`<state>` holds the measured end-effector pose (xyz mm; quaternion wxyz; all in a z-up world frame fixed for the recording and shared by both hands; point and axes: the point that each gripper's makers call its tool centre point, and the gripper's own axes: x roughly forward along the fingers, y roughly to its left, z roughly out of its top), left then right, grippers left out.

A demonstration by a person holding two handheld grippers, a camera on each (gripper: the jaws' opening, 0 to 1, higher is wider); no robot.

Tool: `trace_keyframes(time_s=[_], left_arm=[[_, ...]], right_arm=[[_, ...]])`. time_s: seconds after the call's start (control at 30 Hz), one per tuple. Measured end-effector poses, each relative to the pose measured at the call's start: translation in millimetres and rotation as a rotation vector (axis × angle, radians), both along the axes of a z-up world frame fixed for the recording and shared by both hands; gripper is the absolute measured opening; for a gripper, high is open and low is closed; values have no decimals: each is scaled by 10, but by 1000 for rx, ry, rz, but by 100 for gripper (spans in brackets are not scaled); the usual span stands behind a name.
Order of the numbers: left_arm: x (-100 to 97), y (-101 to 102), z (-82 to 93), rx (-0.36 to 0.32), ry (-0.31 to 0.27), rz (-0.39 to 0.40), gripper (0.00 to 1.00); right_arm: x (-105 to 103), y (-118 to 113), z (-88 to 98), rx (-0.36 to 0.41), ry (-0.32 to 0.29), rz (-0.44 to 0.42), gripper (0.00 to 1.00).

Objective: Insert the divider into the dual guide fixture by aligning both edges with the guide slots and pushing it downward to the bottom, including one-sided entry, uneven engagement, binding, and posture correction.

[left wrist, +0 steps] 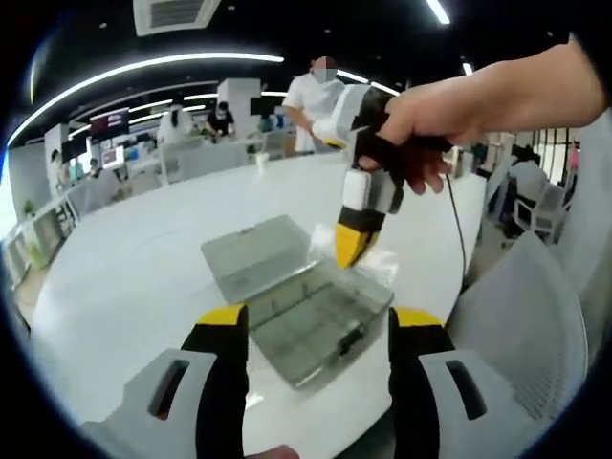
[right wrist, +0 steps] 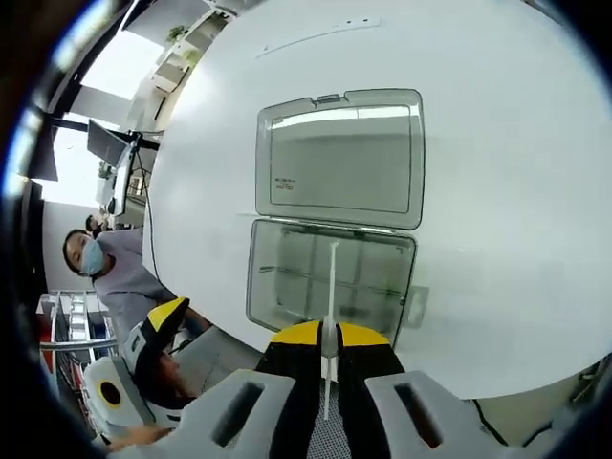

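Observation:
A clear plastic compartment box (left wrist: 306,311) lies on the white table with its lid (left wrist: 256,251) folded flat behind it. In the right gripper view I look down into the tray (right wrist: 287,277), and the lid (right wrist: 339,163) lies beyond it. My right gripper (right wrist: 325,337) is shut on a thin pale divider (right wrist: 332,287), seen edge-on and hanging over the tray's middle. In the left gripper view a hand holds the right gripper (left wrist: 350,244) tip-down over the tray's far side. My left gripper (left wrist: 320,330) stands open just in front of the box, with nothing between its jaws.
The round white table (left wrist: 124,277) drops off close behind the box's near edge. A grey mesh chair (left wrist: 521,325) stands at the right. A masked person (right wrist: 96,263) sits beside the table, and others stand at desks far behind.

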<state>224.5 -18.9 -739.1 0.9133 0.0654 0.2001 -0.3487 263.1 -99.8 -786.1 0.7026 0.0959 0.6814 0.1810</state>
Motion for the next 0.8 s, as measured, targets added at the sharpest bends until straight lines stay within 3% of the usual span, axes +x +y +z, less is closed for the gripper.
trace_keyframes(time_s=[0.8], left_arm=[[10,48,-6,-4,1,-1,57]], right_arm=[[-12,-39,-181,-3,36,-57,0]])
